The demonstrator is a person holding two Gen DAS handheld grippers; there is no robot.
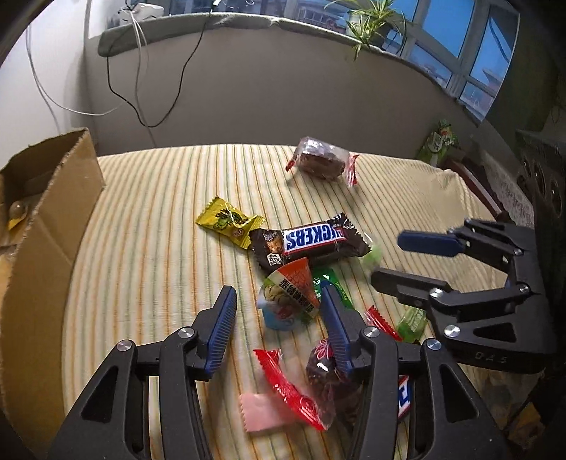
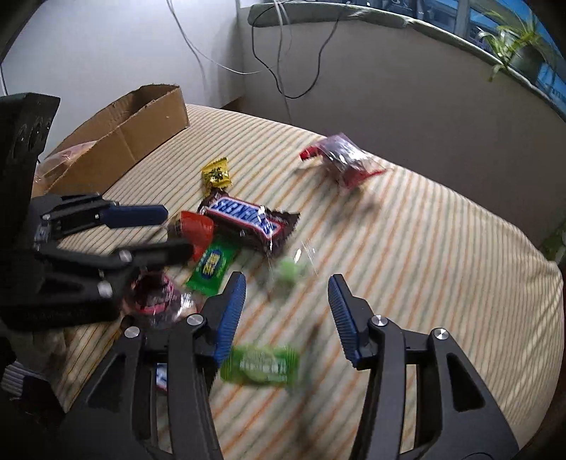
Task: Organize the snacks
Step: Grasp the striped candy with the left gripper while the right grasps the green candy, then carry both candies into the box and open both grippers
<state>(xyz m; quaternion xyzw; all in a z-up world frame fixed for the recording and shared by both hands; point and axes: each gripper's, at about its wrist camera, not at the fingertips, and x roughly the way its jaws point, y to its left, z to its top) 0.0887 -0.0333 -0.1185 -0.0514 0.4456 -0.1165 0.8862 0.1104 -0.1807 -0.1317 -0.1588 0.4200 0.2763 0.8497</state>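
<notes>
Wrapped snacks lie scattered on a striped cloth [image 1: 152, 219]. My left gripper [image 1: 279, 304] is open over a triangular orange-and-white packet [image 1: 290, 293], which lies between its fingers and is not pressed. A Snickers bar [image 1: 315, 239] and a yellow candy [image 1: 230, 221] lie just beyond. A red-wrapped dark sweet [image 1: 318, 378] sits under the right finger. My right gripper [image 2: 287, 283] is open above a blurred small green candy [image 2: 290, 270], with a green packet [image 2: 260, 366] below it. Each gripper appears in the other's view: right gripper [image 1: 392, 262], left gripper [image 2: 173, 230].
An open cardboard box [image 1: 46, 212] [image 2: 141, 120] stands at the cloth's left edge. A clear-wrapped brown cake [image 1: 320, 161] [image 2: 343, 161] lies alone at the far side. Cables hang on the wall behind, and a plant [image 1: 371, 24] sits on the sill.
</notes>
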